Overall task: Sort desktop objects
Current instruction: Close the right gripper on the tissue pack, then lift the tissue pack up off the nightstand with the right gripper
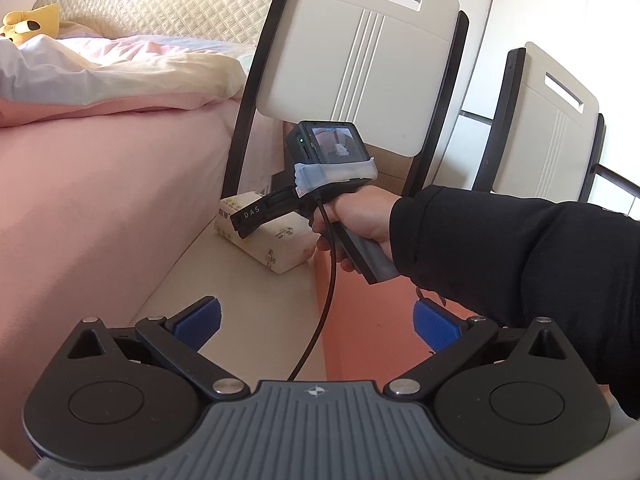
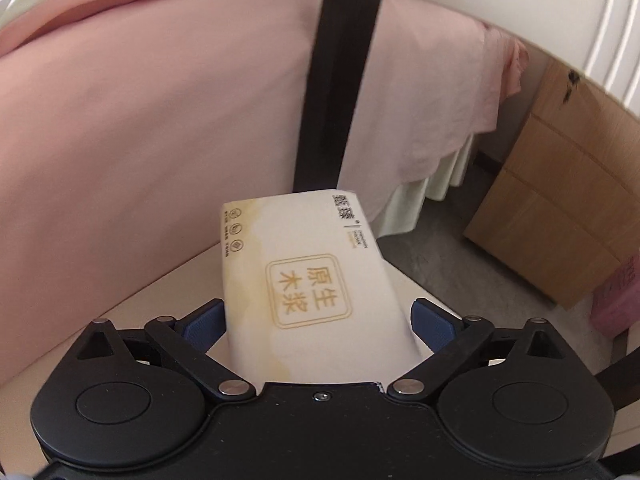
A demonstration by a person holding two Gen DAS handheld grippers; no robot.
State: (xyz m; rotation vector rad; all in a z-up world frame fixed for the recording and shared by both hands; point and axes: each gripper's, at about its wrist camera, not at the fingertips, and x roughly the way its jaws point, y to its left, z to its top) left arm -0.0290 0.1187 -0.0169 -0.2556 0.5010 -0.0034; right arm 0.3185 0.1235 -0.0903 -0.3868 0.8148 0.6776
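tissue pack [image 2: 316, 300]: my right claw [image 2: 316, 320] covers its near end.
plush toy [image 1: 28, 22]: cut off at the frame edge.

left wrist cam: hangs back, looks forward over its own blue pads [image 1: 199, 322] at the right gripper [image 1: 256, 216], bed and chairs behind | right wrist cam: way closer, tilted down right over the tissue pack [image 2: 304, 288] | both see: that tissue pack [image 1: 266, 240] and the pink bed [image 1: 100, 200]
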